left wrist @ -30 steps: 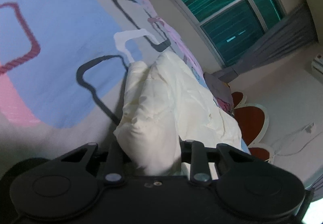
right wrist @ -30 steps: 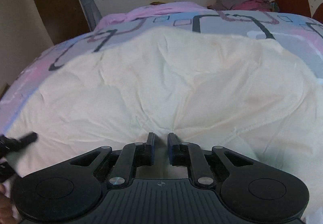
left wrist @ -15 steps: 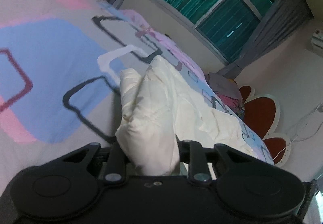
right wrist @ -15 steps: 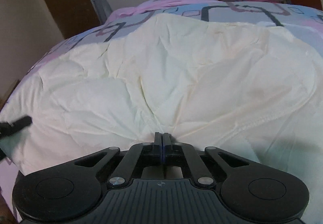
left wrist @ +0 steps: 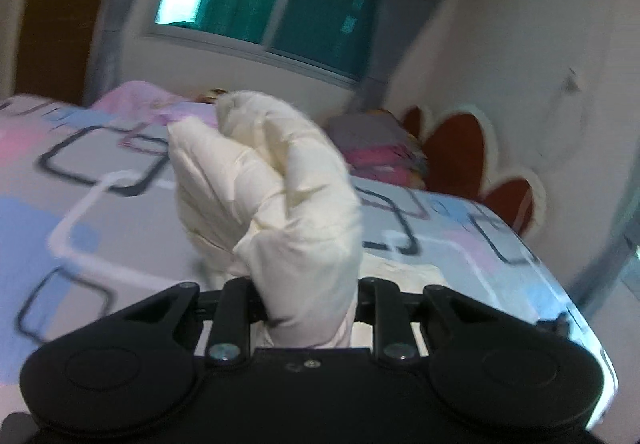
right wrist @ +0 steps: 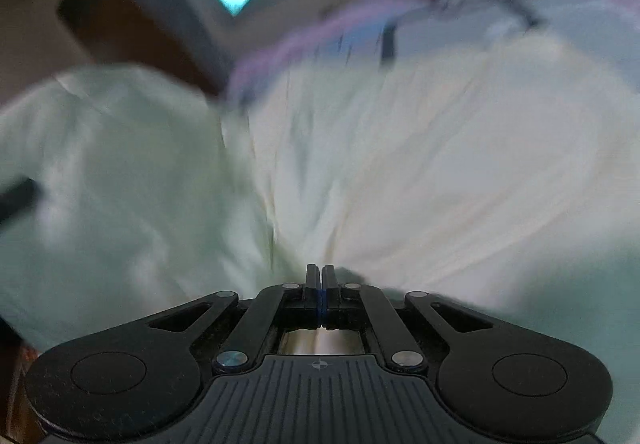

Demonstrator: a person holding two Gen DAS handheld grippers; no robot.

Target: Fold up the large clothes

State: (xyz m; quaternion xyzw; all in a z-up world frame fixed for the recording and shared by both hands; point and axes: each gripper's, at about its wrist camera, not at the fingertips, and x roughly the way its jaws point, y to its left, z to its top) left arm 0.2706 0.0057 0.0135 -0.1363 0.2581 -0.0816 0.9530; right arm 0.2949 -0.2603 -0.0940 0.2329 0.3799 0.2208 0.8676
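Note:
A large cream padded garment [left wrist: 276,180] lies on a bed. My left gripper [left wrist: 306,308] is shut on a thick bunch of it, which stands up between the jaws and hides the fingertips. In the right wrist view the same cream garment [right wrist: 420,164] fills most of the frame, blurred. My right gripper [right wrist: 320,276] is shut on a pinch of its fabric, with creases fanning out from the closed fingertips. A dark tip of the other gripper [right wrist: 16,196] shows at the left edge.
The bed cover [left wrist: 80,212] is grey with pink, blue and dark square outlines. A window [left wrist: 260,0] is behind the bed, with a red flower-shaped headboard [left wrist: 460,152] and a pile of clothes [left wrist: 376,148] at the right. A dark wooden door [right wrist: 120,40] stands at the left.
My right gripper closed on the fabric and has lifted it fast, blurring the view. My left gripper, still holding its bunch, has swung up and turned toward the window.

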